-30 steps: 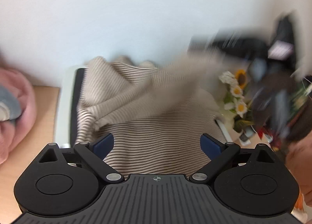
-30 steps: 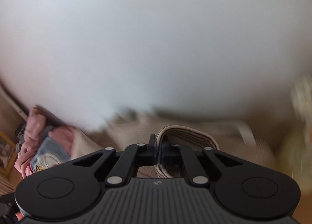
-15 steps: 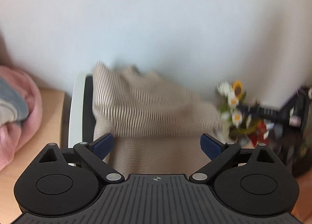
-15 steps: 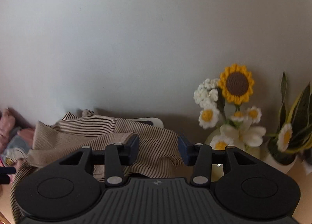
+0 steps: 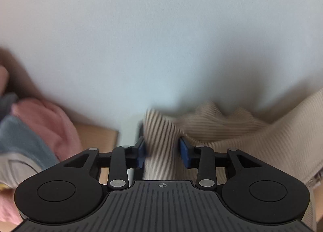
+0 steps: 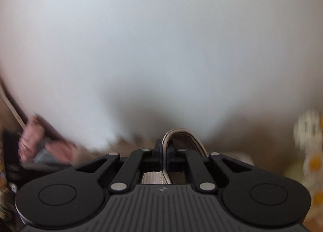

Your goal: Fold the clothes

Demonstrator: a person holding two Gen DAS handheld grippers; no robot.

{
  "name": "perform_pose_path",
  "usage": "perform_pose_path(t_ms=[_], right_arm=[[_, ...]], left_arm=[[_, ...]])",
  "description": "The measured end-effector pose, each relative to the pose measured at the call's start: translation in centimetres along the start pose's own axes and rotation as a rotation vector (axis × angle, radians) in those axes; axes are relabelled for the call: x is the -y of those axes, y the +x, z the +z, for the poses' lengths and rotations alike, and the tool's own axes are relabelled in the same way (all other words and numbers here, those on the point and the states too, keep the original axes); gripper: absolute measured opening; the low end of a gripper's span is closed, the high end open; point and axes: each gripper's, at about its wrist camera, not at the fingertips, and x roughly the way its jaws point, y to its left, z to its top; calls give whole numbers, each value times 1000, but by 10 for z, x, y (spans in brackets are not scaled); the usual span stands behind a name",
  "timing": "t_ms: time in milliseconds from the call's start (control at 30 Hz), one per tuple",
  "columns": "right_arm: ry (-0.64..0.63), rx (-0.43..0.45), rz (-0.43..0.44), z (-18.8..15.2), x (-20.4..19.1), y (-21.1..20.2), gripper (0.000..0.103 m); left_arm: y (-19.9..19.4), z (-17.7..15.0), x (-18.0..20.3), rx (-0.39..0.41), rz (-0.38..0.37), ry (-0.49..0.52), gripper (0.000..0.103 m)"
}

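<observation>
A beige garment with thin dark stripes point(image 5: 232, 131) lies rumpled to the right in the left wrist view. One fold of it rises between the blue pads of my left gripper point(image 5: 162, 152). Those jaws are closing around the fold and still stand partly apart. In the right wrist view my right gripper point(image 6: 165, 156) is shut on a curled, banded edge of the same striped garment point(image 6: 181, 135), which arches up just past the fingertips. Both views are blurred by motion.
A pile of pink clothes point(image 5: 50, 123) with a grey-blue piece point(image 5: 20, 137) sits at the left on the wooden table point(image 5: 97, 133). The pink pile point(image 6: 32, 139) also shows far left in the right wrist view, and blurred flowers point(image 6: 310, 137) at the far right. A pale wall fills the background.
My left gripper swung left and its jaws narrowed from wide open around a fold of the striped garment. My right gripper stood open half a second ago and has shut on the garment's edge again.
</observation>
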Motion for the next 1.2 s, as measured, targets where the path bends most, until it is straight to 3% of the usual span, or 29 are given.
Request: perform_pose_path(t_ms=[67,133,233,267,333,367,467,533,600,767,867,933,1133,1200], right_arm=[[-57,104,28,20,-14,-20,3],[-47,98,14,22,-11,-19,4],[1,-52,-96,-7,13,11,5],[31,-130,-152,-23,25,24,8],[125,-235,-240,-47,47,30,17],[173,-238,-244,-54,55,22,20],[215,-150,-231,-52,48,-20,56],[200,-67,-237,-45,32,-51,92],[180,12,-241,-39,14,-79,103],[142,210,-225,-46,-25,-129,103],[216,328,-252,-54,-30,-154,103],[323,288,-239,-59,-22,-158,103],[709,136,27,-94,25,-156,103],[802,146,75,-109,40,-159,103]], left_arm=[[-1,5,-3,49,39,9,41],[-6,11,-21,43,42,-22,50],[-12,10,-29,37,82,-81,82],[-22,9,-37,34,78,-104,86],[-50,9,-54,8,-6,-159,94],[-61,6,-47,0,-74,-192,96],[-107,-2,-29,-15,-237,-179,102],[-136,-12,-9,-7,-281,-111,103],[-158,-23,6,-5,-301,-59,103],[-193,-48,24,3,-346,34,103],[-205,-58,46,21,-381,83,103],[-210,-63,60,38,-402,125,103],[-220,-76,88,48,-437,202,103],[-217,-78,98,36,-440,215,103]])
